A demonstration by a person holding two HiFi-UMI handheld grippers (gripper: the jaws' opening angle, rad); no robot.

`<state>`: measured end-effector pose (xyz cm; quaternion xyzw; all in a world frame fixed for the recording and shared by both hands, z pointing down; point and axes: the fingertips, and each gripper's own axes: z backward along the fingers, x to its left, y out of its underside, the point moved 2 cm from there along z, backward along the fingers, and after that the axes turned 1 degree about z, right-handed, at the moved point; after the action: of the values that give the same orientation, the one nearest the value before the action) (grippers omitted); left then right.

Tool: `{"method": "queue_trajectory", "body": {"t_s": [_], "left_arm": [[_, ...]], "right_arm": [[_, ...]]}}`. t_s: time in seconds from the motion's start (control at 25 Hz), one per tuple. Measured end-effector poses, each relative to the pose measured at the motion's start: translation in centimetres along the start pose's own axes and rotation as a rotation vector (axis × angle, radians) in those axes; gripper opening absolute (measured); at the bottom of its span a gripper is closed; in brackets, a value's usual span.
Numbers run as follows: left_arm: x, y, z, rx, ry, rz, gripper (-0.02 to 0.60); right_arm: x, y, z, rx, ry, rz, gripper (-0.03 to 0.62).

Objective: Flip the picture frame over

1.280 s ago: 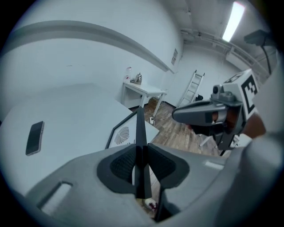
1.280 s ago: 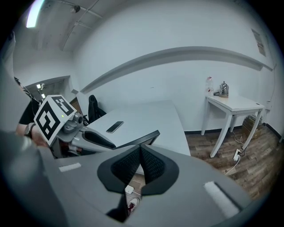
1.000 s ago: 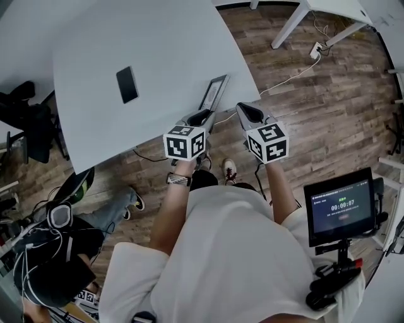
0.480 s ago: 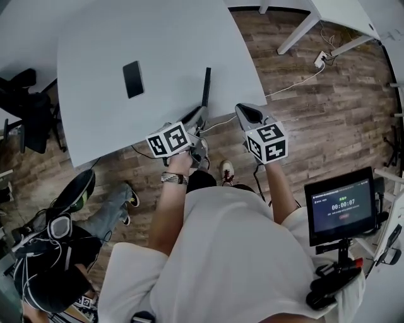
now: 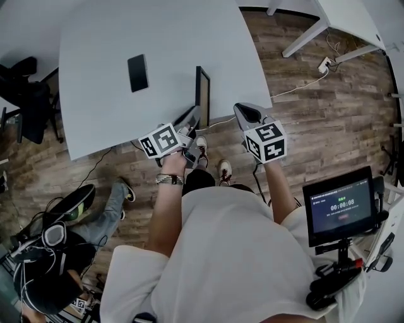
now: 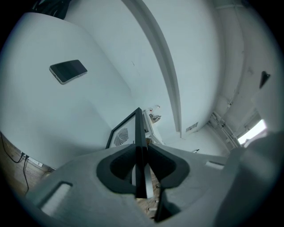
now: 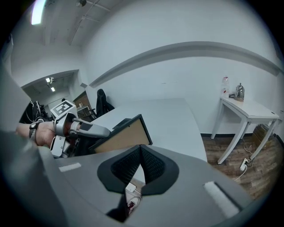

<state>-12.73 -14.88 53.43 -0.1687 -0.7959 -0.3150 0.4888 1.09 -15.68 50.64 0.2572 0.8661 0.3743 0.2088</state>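
Note:
A black picture frame stands on its long edge on the white table, near the table's front edge. My left gripper is shut on the frame's near end. In the left gripper view the frame runs edge-on between the pads, its leaf print facing left. Seen from the right gripper, the frame's brown backing faces right, with the left gripper clamped on it. My right gripper hovers off the table edge to the frame's right, its jaws shut on nothing.
A dark phone lies flat on the table left of the frame. A white side table stands at the far right, with a cable and power strip on the wood floor. A black chair is at the left, a monitor at the lower right.
The frame rose from a slanted, lying pose to upright on its edge as my left gripper rolled and shifted left. The right gripper stayed almost where it was.

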Motion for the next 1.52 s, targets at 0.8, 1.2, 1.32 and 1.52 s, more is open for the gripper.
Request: {"method": "queue_trajectory", "body": {"t_s": [0.8,1.2,1.32,1.52], "left_arm": [[3.0,2.7,3.6,0.175,0.001,-0.153,0.1],[6.1,4.7,2.9,0.264,-0.038,-0.128,0.1],[6.5,4.9,2.9,0.289,-0.054,-0.134,0.1],[7.3,5.4,2.9,0.334,-0.089,-0.156,0.1]], "right_arm": [[1.4,2.1,-0.2,0.063,-0.049,0.044,0.003],[1.1,2.4,-0.3,0.077,-0.039,0.045,0.003],[1.1,2.7,-0.1,0.082,-0.038,0.04,0.003],[1.1,3.2,0.0,0.089,-0.034,0.03,0.003]]}}
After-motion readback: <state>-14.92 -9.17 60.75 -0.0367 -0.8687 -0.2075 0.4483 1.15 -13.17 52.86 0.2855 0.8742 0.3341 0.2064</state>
